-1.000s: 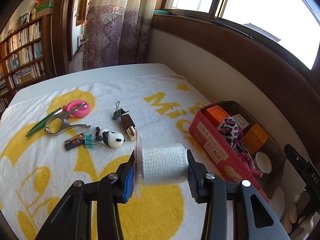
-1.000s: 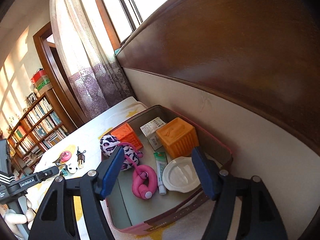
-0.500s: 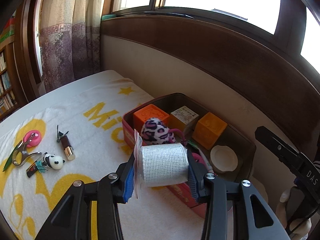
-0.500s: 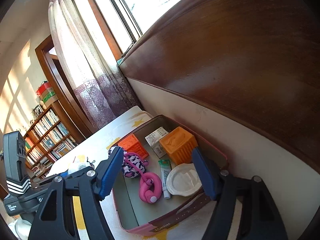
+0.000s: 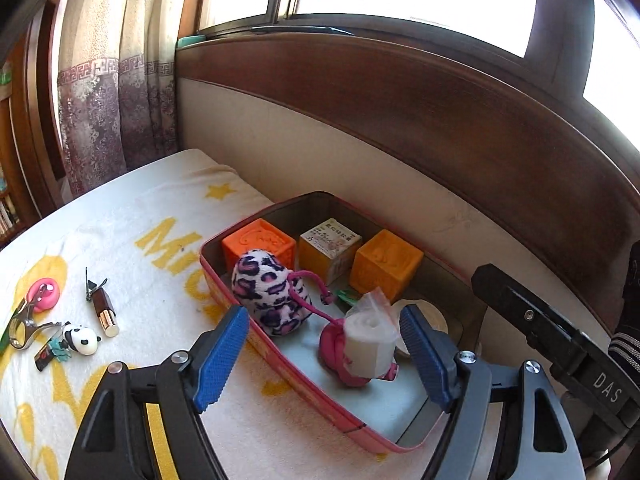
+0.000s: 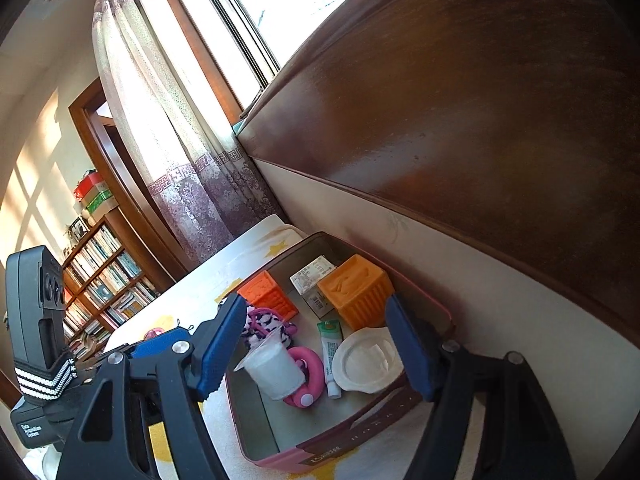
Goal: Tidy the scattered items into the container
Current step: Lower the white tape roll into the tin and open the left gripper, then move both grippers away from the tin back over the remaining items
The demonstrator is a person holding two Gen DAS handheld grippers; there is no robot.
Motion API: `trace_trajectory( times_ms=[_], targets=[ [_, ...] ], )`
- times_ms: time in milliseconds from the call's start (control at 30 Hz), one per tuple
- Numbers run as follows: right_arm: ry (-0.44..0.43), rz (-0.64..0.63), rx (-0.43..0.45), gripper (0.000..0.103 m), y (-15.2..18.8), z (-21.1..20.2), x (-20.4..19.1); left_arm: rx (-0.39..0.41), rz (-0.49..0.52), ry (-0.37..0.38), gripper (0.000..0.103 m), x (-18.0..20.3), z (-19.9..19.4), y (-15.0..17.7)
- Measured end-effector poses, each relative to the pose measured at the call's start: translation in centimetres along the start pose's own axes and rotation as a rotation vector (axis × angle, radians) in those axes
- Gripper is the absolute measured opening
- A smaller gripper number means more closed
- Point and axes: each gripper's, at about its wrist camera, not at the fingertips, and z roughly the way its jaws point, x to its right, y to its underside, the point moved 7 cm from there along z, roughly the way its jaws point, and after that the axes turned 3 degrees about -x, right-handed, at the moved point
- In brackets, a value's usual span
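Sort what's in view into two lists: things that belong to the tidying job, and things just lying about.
Job:
- pink container
- gauze roll, dropping into it as the left gripper jaws open
- still scattered on the towel: panda figure, lipstick, binder clip, pink ring, metal clip

Lying about:
- curtain
- bookshelf
- wooden headboard

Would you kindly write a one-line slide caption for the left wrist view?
Left gripper opening above the pink rectangular tin, white bagged gauze roll dropped onto the pink ring toy.
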Motion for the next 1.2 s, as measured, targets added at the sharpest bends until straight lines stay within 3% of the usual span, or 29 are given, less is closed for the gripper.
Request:
trace_trajectory(
  times_ms=[367,633,1200],
  targets=[
    [-0.001,-0.021,-0.029,0.076,1.0,0.7,-1.2,0.002,-0.113,-0.059,0.08,-5.9,-1.4,1.4],
    [-0.022,-0.034,-0.057,0.078,1.9,1.4,-2.8,0.025,-0.233,-0.127,0.08,-12.3,-3.5,2.9],
    [-0.119,-0.313,-0.112,0.079,3.8,2.8,-14.2,0.1,-0.457,-0.31,0.08,-26.1,-9.8,7.3]
  ],
)
